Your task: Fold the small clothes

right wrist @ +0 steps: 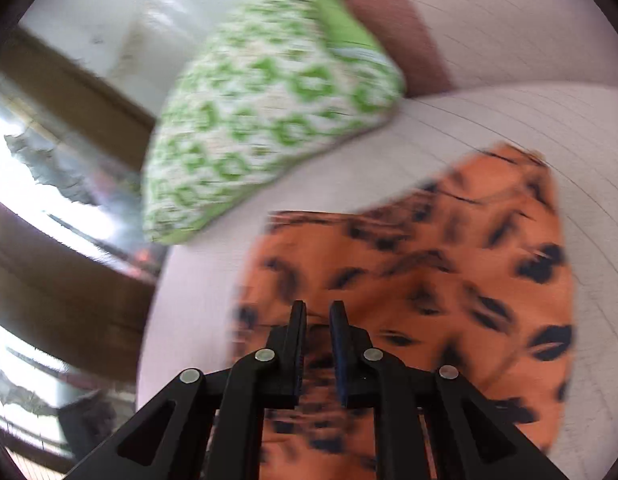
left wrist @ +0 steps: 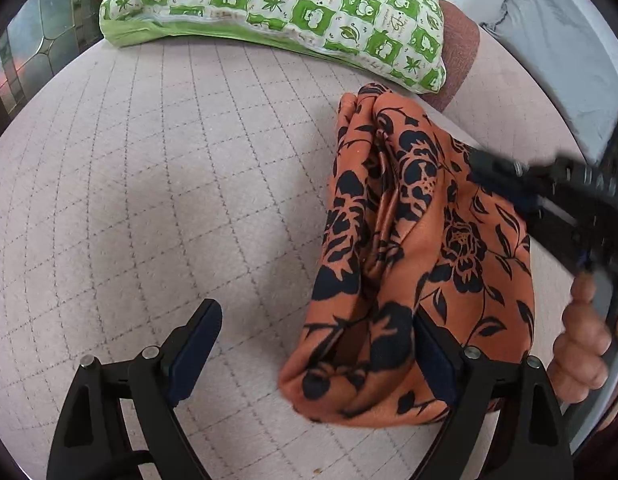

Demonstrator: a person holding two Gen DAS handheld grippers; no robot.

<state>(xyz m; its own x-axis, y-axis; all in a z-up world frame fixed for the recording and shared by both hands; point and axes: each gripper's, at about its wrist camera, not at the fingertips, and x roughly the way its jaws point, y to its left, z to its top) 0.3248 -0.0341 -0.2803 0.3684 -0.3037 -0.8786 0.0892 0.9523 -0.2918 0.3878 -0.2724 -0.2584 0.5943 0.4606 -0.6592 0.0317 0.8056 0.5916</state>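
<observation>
An orange cloth with black flowers (left wrist: pixel 421 248) lies bunched and folded on the pale quilted bed (left wrist: pixel 149 184). My left gripper (left wrist: pixel 317 344) is open; its right finger (left wrist: pixel 433 360) touches the cloth's near end and its left finger (left wrist: pixel 197 344) is over bare quilt. My right gripper (left wrist: pixel 481 168) reaches in from the right over the cloth. In the blurred right wrist view the right gripper (right wrist: pixel 317 312) hovers over the orange cloth (right wrist: pixel 449 280), its jaws nearly closed with a narrow gap; I cannot tell whether cloth is pinched between them.
A green and white patterned pillow (left wrist: pixel 277 8) lies at the bed's far side, with a reddish cushion (left wrist: pixel 461 48) behind it. The pillow also shows in the right wrist view (right wrist: pixel 269 112). A window (left wrist: pixel 33 52) is at the far left. A grey blanket (left wrist: pixel 557 48) lies at the right.
</observation>
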